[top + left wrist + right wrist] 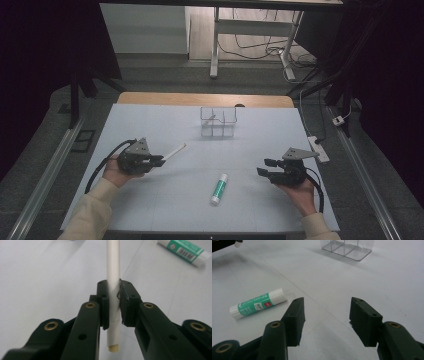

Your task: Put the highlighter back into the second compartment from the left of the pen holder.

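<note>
My left gripper (161, 160) is shut on a thin white stick (175, 151), held a little above the white table at the left. In the left gripper view the white stick (113, 262) runs straight up between the two black pads (104, 302), its cream end poking out below them. A green and white glue stick (218, 189) lies flat in the middle front of the table. My right gripper (265, 167) rests at the right, open, with nothing between its jaws. The right gripper view has the glue stick (258, 303) off to the left of the open gripper (327, 320).
A clear plastic organiser (218, 121) with several compartments stands at the back middle of the table; in the right gripper view the organiser (347, 247) sits far ahead. A white power strip (319, 148) hangs off the right edge. A desk frame and cables lie beyond.
</note>
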`<action>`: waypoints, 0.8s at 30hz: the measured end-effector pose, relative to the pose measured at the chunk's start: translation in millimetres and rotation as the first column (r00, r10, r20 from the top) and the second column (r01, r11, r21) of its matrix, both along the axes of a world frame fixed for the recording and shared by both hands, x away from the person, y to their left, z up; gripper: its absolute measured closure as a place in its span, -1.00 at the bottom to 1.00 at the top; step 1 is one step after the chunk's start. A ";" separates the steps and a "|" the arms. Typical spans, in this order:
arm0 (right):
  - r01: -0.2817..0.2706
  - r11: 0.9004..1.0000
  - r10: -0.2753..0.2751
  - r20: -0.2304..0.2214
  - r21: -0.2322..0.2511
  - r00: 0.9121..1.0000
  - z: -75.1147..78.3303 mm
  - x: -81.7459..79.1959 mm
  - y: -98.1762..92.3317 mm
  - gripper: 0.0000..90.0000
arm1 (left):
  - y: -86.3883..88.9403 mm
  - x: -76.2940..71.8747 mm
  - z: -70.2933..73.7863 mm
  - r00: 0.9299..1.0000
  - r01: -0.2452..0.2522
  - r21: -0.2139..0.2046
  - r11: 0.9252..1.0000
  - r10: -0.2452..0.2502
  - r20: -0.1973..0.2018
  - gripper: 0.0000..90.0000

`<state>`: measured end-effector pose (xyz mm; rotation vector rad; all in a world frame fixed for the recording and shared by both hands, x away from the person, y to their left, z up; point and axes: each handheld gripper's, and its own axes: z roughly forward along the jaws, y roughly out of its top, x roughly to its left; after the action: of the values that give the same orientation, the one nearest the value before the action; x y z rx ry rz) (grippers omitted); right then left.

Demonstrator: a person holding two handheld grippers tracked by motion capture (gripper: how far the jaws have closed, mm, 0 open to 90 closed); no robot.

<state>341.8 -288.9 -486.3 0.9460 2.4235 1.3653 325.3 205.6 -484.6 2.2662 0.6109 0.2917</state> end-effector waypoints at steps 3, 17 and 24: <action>0.000 1.000 0.000 0.005 0.005 1.000 0.5 -0.9 1.5 0.01 | -5.7 -2.1 0.8 1.000 0.002 -0.023 1.000 -0.002 0.004 0.74; -0.022 1.000 0.022 0.014 0.007 1.000 1.1 -4.2 13.1 0.01 | -28.1 -7.5 4.0 0.999 0.015 -0.053 0.998 -0.013 0.030 0.74; -0.034 0.999 0.034 0.019 0.016 0.999 1.2 -5.5 20.6 0.01 | -37.4 -8.1 4.9 0.999 0.023 -0.065 0.998 -0.021 0.035 0.74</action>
<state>336.3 -268.3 -485.1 0.8961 2.4292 1.4017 317.1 168.2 -479.7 2.1990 0.5694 0.2946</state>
